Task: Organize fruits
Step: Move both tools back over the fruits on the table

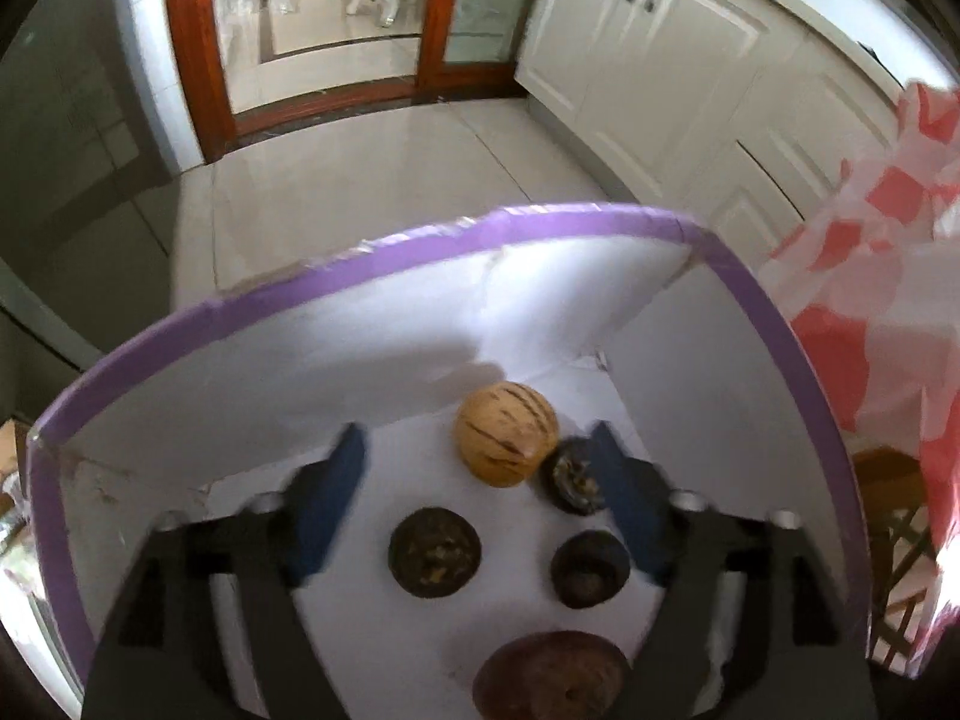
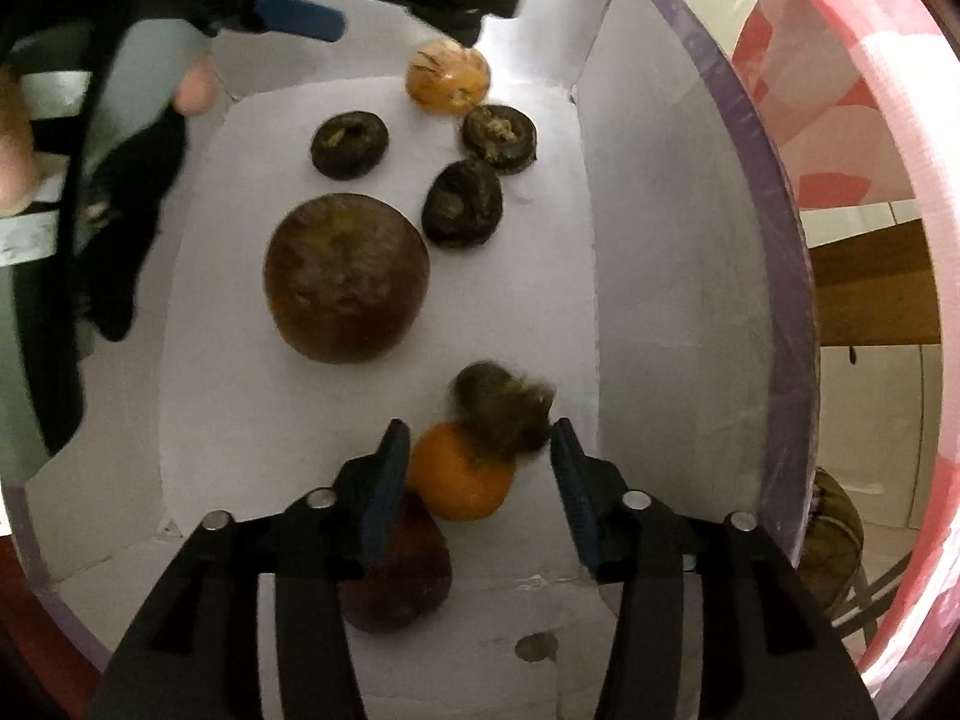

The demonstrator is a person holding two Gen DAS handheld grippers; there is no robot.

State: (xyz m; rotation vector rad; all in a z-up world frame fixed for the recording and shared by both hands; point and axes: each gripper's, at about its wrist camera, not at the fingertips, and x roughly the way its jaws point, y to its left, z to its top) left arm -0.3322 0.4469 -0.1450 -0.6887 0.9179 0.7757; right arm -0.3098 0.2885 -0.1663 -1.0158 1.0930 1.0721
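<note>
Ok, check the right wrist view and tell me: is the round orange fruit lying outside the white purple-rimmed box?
No, the round orange fruit lies on the floor of the white purple-rimmed box, beside a fuzzy brown fruit.

We see the fruits lying on the white floor of a purple-rimmed box (image 2: 780,276). At the far end rests a tan striped round fruit (image 2: 447,77), with a dark shrivelled fruit (image 2: 499,135) touching it. Two more dark shrivelled ones lie near: one (image 2: 349,144) to the left, one (image 2: 462,203) toward the middle. A large brown round fruit (image 2: 347,278) sits in the centre. Nearer us, an orange (image 2: 459,483) lies with a blurred brownish fuzzy fruit (image 2: 501,411) against its top, and a dark reddish fruit (image 2: 399,585) touches its near side.
</note>
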